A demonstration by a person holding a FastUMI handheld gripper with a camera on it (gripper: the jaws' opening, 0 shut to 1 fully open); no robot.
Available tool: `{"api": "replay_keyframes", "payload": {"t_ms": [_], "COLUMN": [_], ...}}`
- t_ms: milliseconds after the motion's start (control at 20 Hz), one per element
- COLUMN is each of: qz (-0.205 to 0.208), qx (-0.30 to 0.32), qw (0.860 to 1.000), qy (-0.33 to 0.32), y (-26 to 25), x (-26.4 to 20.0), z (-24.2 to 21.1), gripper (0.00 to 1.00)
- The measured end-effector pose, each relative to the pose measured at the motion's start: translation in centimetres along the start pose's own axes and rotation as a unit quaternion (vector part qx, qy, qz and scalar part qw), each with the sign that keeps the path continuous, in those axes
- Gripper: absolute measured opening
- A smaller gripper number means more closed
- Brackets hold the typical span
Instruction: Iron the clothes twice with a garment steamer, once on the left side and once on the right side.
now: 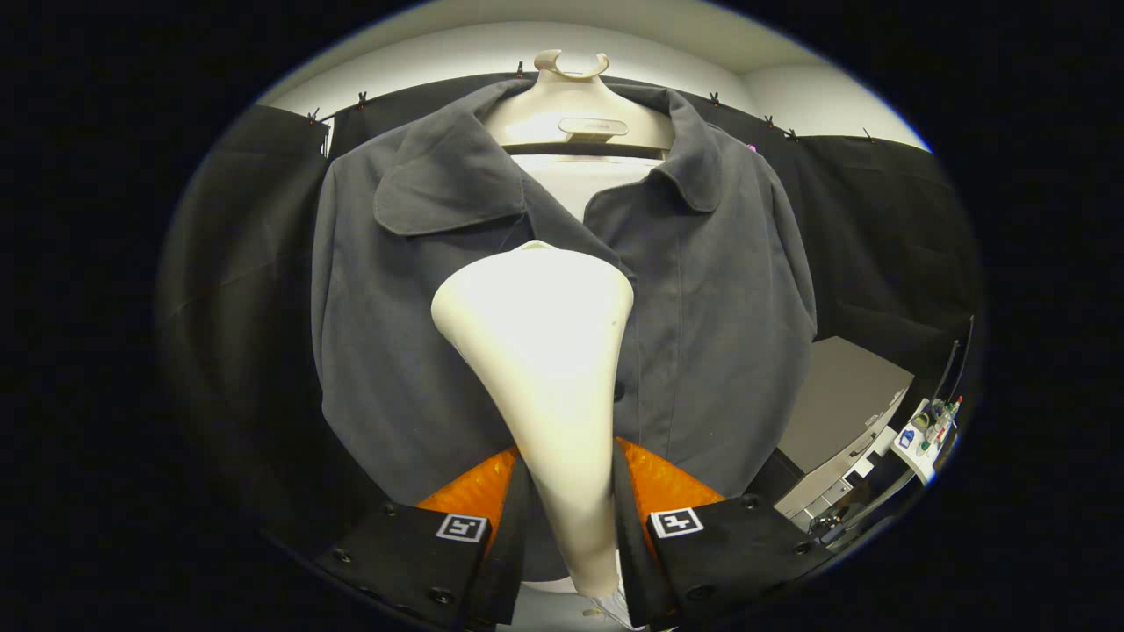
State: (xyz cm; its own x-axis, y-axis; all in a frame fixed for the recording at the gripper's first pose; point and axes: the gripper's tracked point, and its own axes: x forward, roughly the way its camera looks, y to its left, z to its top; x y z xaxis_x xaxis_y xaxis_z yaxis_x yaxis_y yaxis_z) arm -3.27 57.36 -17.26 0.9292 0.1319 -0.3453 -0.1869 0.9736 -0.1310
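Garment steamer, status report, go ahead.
Gripper shut on cream plastic garment steamer. Steamer head up at the front placket of dark grey collared jacket on cream hanger. Nothing in the way.

The garment steamer [540, 369] stands between the two fingers of the gripper [569, 518], which press its handle from both sides, its head against the front of the jacket [702, 333] just beyond. The jacket hangs on a hanger [575, 110] (hook uppermost). A cabinet [839, 412] stands beside the jacket's lower right edge.
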Motion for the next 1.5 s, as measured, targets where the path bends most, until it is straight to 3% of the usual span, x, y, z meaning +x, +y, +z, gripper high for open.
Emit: {"api": "replay_keyframes", "payload": {"t_ms": [1500], "qz": [0.010], "qx": [-0.023], "qw": [0.988], "qy": [0.152], "y": [-0.4], "x": [2.1], "z": [-15.0], "gripper": [0.54]}}
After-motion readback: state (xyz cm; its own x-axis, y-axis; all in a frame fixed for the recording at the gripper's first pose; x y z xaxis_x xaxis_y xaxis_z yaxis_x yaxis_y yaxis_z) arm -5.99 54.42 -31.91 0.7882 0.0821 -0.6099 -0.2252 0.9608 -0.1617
